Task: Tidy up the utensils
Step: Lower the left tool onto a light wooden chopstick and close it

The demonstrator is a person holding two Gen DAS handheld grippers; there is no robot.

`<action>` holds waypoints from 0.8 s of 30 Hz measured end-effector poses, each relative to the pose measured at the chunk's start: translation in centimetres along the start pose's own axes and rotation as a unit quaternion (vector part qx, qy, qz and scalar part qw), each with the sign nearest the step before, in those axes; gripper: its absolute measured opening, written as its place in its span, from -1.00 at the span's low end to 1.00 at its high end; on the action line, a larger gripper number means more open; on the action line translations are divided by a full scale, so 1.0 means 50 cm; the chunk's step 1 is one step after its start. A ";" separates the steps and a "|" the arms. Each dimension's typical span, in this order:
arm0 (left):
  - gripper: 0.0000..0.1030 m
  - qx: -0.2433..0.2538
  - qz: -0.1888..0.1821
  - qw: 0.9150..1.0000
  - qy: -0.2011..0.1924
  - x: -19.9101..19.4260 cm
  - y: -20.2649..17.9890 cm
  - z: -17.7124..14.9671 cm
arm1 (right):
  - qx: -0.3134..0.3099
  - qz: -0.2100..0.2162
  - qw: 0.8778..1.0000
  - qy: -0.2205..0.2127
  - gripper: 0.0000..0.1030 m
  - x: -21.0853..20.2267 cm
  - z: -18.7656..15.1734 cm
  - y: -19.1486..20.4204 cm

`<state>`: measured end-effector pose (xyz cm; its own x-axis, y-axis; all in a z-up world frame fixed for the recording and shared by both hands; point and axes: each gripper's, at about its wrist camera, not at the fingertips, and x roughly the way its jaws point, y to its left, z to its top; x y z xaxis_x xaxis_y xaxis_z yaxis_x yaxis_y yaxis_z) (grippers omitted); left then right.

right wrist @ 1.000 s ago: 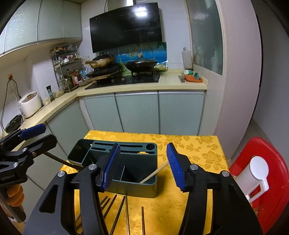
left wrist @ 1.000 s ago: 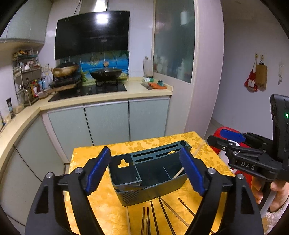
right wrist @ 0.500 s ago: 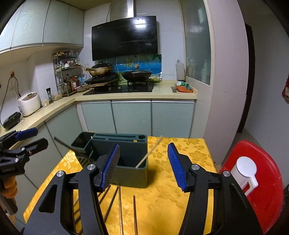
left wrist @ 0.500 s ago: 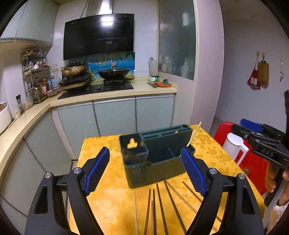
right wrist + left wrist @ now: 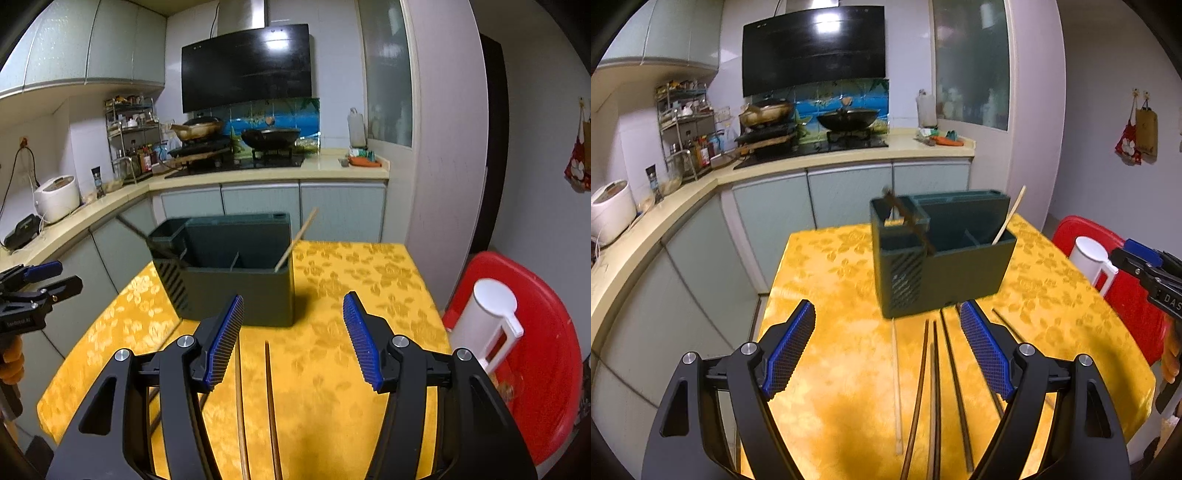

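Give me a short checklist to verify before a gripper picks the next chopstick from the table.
1. Left gripper is empty, fingers apart: ok.
2. Right gripper is empty, fingers apart: ok.
3. Loose chopsticks lie flat on the yellow tablecloth, in front of the holder: ok.
4. Green utensil holder stands upright, top open: ok.
5. Free room in its compartments: one light chopstick and one dark chopstick lean inside, the rest looks free: ok.
6. Exact number of loose chopsticks: cannot tell, the fingers hide some.
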<state>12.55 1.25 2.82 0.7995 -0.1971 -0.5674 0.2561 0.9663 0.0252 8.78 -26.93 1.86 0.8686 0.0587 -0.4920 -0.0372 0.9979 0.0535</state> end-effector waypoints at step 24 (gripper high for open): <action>0.51 0.001 0.005 0.993 0.114 0.143 0.025 -0.182 | 0.027 0.000 0.999 0.032 0.06 -0.025 -0.110 -0.021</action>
<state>13.65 2.56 -8.71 0.6574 -0.1449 -0.7394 0.2504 0.9676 0.0329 5.02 -27.90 -2.36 0.8351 0.0624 -0.5465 -0.0090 0.9950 0.1000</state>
